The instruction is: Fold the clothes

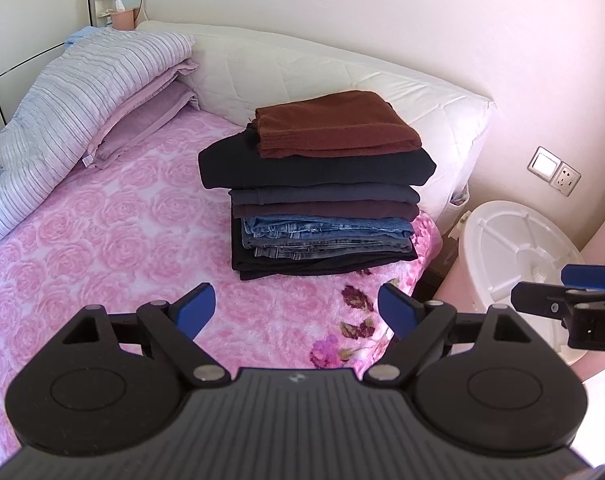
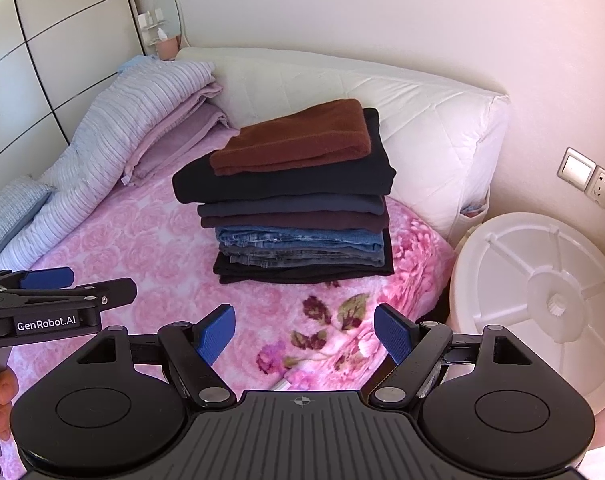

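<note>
A stack of folded clothes (image 1: pixel 322 188) was seen near the bed's head end, close to its right edge, on the pink rose blanket (image 1: pixel 102 248), with a rust-brown garment (image 1: pixel 334 124) on top. The left gripper (image 1: pixel 296 312) and the right gripper (image 2: pixel 304 334) were held with jaws spread wide, nothing between them, short of the stack. Only the right wrist view showed fingers (image 2: pixel 2 400) at its left edge; a white round stool (image 2: pixel 542 300) was shown more fully there.
</note>
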`<action>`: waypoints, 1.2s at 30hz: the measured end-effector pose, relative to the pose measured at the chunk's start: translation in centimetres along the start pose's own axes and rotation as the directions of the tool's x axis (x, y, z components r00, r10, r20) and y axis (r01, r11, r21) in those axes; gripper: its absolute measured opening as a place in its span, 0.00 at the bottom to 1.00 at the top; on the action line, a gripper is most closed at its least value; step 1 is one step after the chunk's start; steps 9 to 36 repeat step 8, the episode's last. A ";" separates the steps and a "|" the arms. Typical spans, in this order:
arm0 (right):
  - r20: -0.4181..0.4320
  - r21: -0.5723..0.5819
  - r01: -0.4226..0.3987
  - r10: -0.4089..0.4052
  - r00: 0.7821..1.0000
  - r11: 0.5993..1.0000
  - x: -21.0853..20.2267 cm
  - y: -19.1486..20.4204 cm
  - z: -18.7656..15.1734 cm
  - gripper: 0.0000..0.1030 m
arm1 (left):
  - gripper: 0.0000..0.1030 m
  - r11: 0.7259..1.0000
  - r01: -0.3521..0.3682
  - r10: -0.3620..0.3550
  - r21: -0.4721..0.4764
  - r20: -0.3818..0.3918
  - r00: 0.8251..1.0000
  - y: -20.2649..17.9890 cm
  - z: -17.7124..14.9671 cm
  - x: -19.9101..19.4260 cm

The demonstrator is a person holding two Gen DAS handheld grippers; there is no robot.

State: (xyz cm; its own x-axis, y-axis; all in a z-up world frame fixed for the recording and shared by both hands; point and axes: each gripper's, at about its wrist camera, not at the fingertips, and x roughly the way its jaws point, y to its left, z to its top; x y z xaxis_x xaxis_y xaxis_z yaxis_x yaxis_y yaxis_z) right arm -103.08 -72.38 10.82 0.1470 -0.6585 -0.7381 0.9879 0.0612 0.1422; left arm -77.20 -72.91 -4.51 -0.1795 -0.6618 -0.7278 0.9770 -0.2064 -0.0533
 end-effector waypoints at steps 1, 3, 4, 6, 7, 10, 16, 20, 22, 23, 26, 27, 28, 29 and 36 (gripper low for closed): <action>0.000 -0.001 0.000 0.000 1.000 1.000 0.0 0.0 0.0 0.77 | 0.84 1.000 0.001 -0.001 0.001 -0.002 1.000 0.0 0.0 0.1; -0.001 -0.001 0.000 0.000 1.000 1.000 0.0 0.1 0.0 0.77 | 0.84 1.000 0.002 -0.002 0.005 -0.005 1.000 -0.1 0.0 0.1; -0.001 -0.002 0.000 0.000 1.000 1.000 0.0 0.1 0.0 0.77 | 0.84 1.000 0.004 -0.004 0.006 -0.005 1.000 -0.1 0.0 0.2; -0.002 -0.002 0.000 0.000 1.000 1.000 0.1 0.0 0.1 0.77 | 0.84 1.000 0.009 -0.009 0.002 -0.003 1.000 0.0 0.0 0.2; -0.003 -0.003 0.000 0.000 1.000 1.000 0.1 0.0 0.0 0.77 | 0.84 1.000 0.008 -0.008 0.000 0.000 1.000 0.0 0.0 0.2; -0.004 -0.003 0.001 -0.001 1.000 1.000 0.2 0.1 0.0 0.77 | 0.85 1.000 0.007 -0.007 -0.002 0.003 1.000 0.0 0.0 0.2; -0.004 -0.003 0.001 -0.001 1.000 1.000 0.2 0.1 0.0 0.77 | 0.85 1.000 0.007 -0.007 -0.002 0.003 1.000 0.0 0.0 0.2; -0.004 -0.003 0.001 -0.001 1.000 1.000 0.2 0.1 0.0 0.77 | 0.85 1.000 0.007 -0.007 -0.002 0.003 1.000 0.0 0.0 0.2; -0.004 -0.003 0.001 -0.001 1.000 1.000 0.2 0.1 0.0 0.77 | 0.85 1.000 0.007 -0.007 -0.002 0.003 1.000 0.0 0.0 0.2; -0.004 -0.003 0.001 -0.001 1.000 1.000 0.2 0.1 0.0 0.77 | 0.85 1.000 0.007 -0.007 -0.002 0.003 1.000 0.0 0.0 0.2; -0.004 -0.003 0.001 -0.001 1.000 1.000 0.2 0.1 0.0 0.77 | 0.85 1.000 0.007 -0.007 -0.002 0.003 1.000 0.0 0.0 0.2; -0.004 -0.003 0.001 -0.001 1.000 1.000 0.2 0.1 0.0 0.77 | 0.85 1.000 0.007 -0.007 -0.002 0.003 1.000 0.0 0.0 0.2; -0.004 -0.003 0.001 -0.001 1.000 1.000 0.2 0.1 0.0 0.77 | 0.85 1.000 0.007 -0.007 -0.002 0.003 1.000 0.0 0.0 0.2; -0.004 -0.003 0.001 -0.001 1.000 1.000 0.2 0.1 0.0 0.77 | 0.85 1.000 0.007 -0.007 -0.002 0.003 1.000 0.0 0.0 0.2; -0.004 -0.003 0.001 -0.001 1.000 1.000 0.2 0.1 0.0 0.77 | 0.85 1.000 0.007 -0.007 -0.002 0.003 1.000 0.0 0.0 0.2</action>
